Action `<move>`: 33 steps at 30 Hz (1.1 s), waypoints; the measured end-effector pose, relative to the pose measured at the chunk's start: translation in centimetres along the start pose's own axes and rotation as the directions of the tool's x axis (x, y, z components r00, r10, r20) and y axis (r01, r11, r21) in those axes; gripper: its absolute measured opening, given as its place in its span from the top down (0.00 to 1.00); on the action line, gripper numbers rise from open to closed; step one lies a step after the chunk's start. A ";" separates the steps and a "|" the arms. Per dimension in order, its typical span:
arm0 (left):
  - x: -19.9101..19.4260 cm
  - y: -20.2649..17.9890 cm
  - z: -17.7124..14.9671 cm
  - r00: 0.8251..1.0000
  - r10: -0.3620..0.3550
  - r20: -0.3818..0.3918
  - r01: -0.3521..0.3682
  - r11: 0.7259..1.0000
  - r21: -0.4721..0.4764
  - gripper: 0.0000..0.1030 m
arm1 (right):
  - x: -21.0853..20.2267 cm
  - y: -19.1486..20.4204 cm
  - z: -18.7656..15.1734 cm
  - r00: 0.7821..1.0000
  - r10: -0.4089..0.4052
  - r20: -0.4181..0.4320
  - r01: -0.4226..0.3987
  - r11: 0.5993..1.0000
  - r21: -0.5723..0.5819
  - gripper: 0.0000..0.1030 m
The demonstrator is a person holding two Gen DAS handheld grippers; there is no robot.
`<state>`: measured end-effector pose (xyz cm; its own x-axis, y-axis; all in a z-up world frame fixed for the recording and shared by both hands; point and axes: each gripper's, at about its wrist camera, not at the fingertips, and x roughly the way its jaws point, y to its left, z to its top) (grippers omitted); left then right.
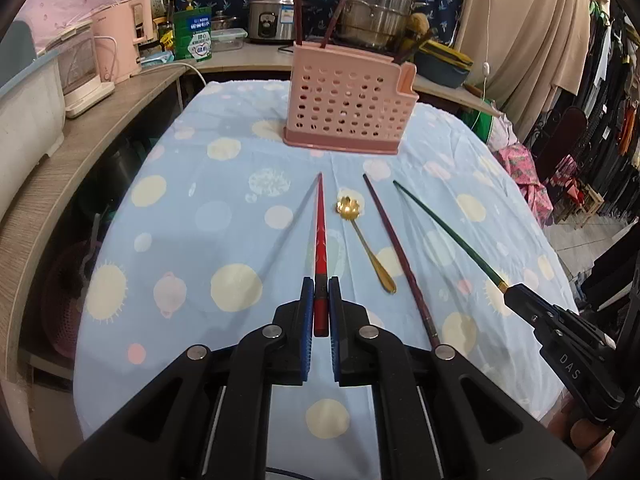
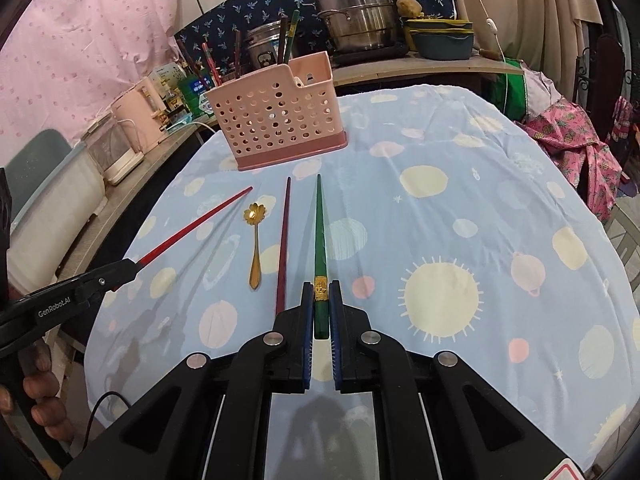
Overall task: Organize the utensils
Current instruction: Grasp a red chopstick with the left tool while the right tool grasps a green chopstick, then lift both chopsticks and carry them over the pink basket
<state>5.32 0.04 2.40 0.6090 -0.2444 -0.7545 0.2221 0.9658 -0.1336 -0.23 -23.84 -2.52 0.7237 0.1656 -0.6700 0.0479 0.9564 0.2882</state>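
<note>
my left gripper [image 1: 321, 292] was clamped on the red chopstick [image 1: 320, 236], my right gripper [image 2: 321, 296] on the green chopstick [image 2: 319, 232]. several chopsticks already stood in the pink holder [image 2: 280, 120]; the maroon chopstick [image 2: 283, 248] and gold spoon [image 2: 255, 240] lay waiting on the cloth.

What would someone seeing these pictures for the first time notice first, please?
Probably the two chopsticks, each pinched at its thick end: the red chopstick in the left gripper and the green chopstick in the right gripper. Beyond them, the pink perforated utensil holder stands on the blue spotted tablecloth, already holding chopsticks.
</note>
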 end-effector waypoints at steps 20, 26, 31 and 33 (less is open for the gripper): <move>-6.3 2.8 4.3 0.986 -0.002 0.167 0.014 0.998 -0.066 0.93 | -5.9 -1.4 4.6 0.985 0.020 0.173 -0.032 0.998 0.063 0.93; -8.0 3.4 6.1 0.975 0.006 0.222 0.012 0.997 -0.081 0.93 | -7.5 -2.2 6.4 0.976 0.039 0.214 -0.061 0.993 0.099 0.93; -8.9 3.2 7.8 0.965 -0.005 0.263 0.026 0.997 -0.077 0.93 | -8.4 -2.6 7.8 0.966 0.054 0.253 -0.086 0.990 0.115 0.93; -9.0 3.1 8.5 0.962 -0.017 0.273 0.039 0.996 -0.075 0.93 | -8.7 -2.4 8.5 0.962 0.057 0.267 -0.090 0.990 0.111 0.93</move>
<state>6.97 4.53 14.20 0.7896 -0.2751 -0.5485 0.1879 0.9593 -0.2106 -0.79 -29.66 8.42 0.8830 0.1498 -0.4449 0.0589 0.9049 0.4216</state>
